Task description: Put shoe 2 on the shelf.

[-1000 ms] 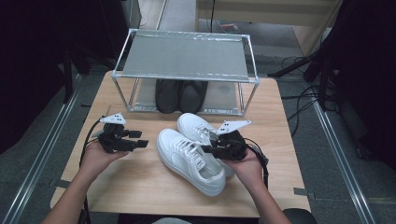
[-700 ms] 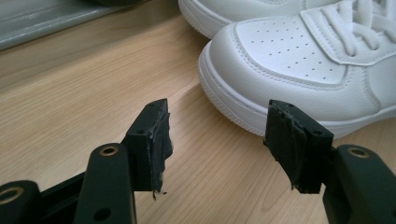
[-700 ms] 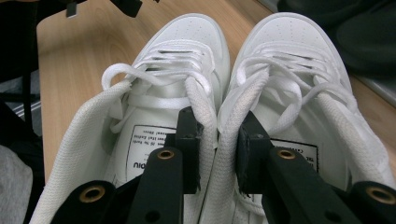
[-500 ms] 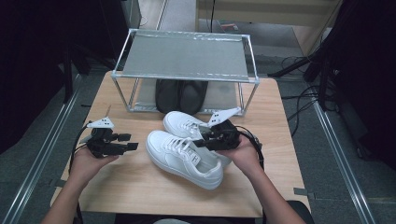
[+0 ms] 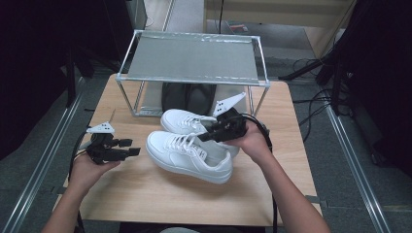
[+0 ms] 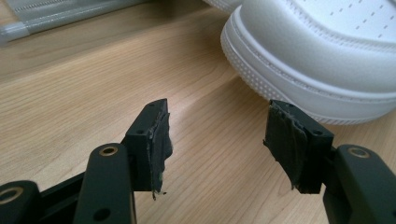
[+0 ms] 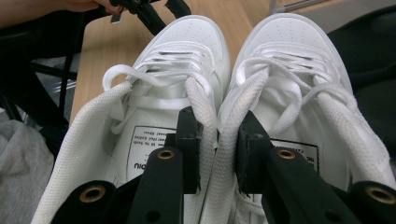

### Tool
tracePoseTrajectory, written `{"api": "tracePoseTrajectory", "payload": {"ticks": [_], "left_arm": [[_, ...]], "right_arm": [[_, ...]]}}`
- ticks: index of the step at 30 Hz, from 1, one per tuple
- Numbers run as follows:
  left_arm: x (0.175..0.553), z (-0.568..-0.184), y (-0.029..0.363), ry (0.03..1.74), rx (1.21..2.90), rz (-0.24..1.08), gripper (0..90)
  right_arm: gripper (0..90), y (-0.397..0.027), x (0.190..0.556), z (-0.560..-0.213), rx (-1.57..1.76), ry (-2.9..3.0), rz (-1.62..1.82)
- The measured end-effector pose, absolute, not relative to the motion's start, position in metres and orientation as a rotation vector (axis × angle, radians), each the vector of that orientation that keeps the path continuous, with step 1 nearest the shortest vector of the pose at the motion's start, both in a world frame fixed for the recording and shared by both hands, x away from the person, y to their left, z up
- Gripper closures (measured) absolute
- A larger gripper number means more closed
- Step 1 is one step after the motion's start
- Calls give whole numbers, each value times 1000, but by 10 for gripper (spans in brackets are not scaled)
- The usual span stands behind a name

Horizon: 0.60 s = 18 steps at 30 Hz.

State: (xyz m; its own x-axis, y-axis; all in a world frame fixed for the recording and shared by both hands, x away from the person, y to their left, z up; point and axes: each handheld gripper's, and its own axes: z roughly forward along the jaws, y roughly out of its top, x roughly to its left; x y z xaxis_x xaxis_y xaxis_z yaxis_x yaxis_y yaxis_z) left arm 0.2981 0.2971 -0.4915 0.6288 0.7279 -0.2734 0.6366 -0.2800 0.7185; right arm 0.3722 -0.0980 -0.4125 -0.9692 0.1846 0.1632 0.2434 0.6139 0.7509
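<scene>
White leather: a pair of white sneakers [image 5: 194,145] is seen side by side near the middle of the wooden bench [image 5: 145,194], toes turned toward its left edge.
Near shoe: the near sneaker [image 5: 190,156] lies closer to the person's edge of the bench; in the left gripper view its toe [image 6: 327,56] is seen just beyond the open jaws.
Far shoe: the far sneaker [image 5: 187,121] lies touching the near one, just in front of the wire rack.
Right tongs: the right gripper [image 5: 206,136] is held over the heel end of the pair; in the right gripper view the two inner collars [image 7: 217,135] are pinched together between the jaws, one jaw inside each shoe, so both shoes are grasped at once.
Left tongs: the left gripper [image 5: 133,147] is held released near the left edge of the bench, level above the wood; its jaws are spread with nothing between them, and its pads [image 6: 159,144] are seen frayed.
Rack: a metal wire rack [image 5: 192,60] is set along the far edge of the bench, and dark shoes [image 5: 187,97] are tucked beneath its shelf.
Lift: whether the pair is raised off the wood cannot be told.
</scene>
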Motion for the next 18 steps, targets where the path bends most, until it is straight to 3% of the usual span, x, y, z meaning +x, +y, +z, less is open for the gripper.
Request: {"api": "tracePoseTrajectory", "payload": {"ticks": [18], "left_arm": [[299, -493, 308, 1102, 1981, 142, 403]], "right_arm": [[756, -85, 394, -350, -244, -2680, -1357]]}}
